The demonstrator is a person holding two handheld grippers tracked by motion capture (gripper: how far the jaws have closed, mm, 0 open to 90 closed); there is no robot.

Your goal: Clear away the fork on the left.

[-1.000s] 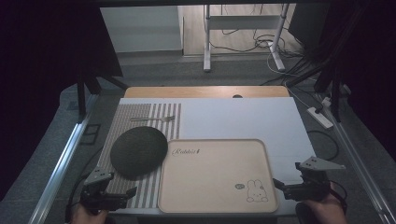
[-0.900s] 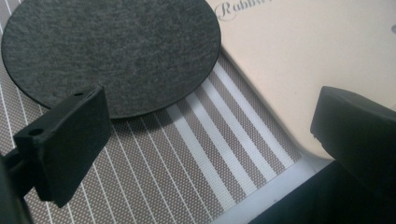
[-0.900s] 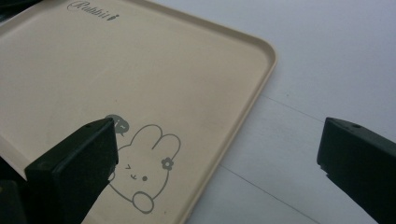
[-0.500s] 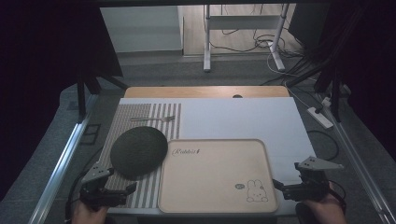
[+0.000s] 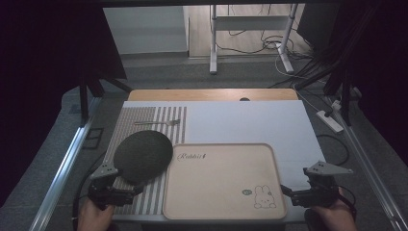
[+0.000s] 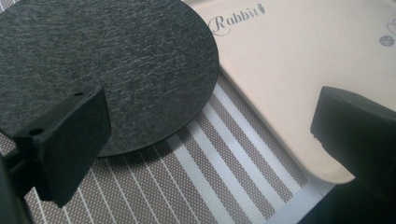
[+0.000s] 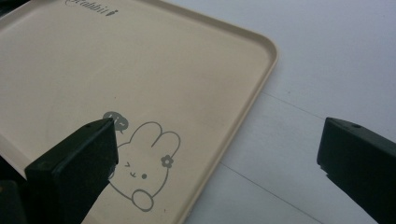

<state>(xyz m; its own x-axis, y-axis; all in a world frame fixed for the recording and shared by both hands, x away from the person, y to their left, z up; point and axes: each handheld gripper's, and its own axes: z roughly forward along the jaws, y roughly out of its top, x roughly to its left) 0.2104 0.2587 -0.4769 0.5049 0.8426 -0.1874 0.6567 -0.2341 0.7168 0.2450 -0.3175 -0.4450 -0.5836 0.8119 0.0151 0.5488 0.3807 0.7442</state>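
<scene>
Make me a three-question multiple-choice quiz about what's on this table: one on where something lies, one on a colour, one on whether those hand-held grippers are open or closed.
1. Where does the fork lie?
A. on the tray
B. on the striped placemat, beyond the round mat
C. on the floor

2. What colour is the round mat?
A. dark grey
B. white
C. red

3. How does the left hand-held gripper stand?
A. shut on the fork
B. shut on the tray
C. open, holding nothing

Answers:
1 B: the fork rests on the stripes at the far end.
2 A: its surface is dark charcoal beside the beige tray.
3 C: its jaws stand wide apart, nothing between them.
</scene>
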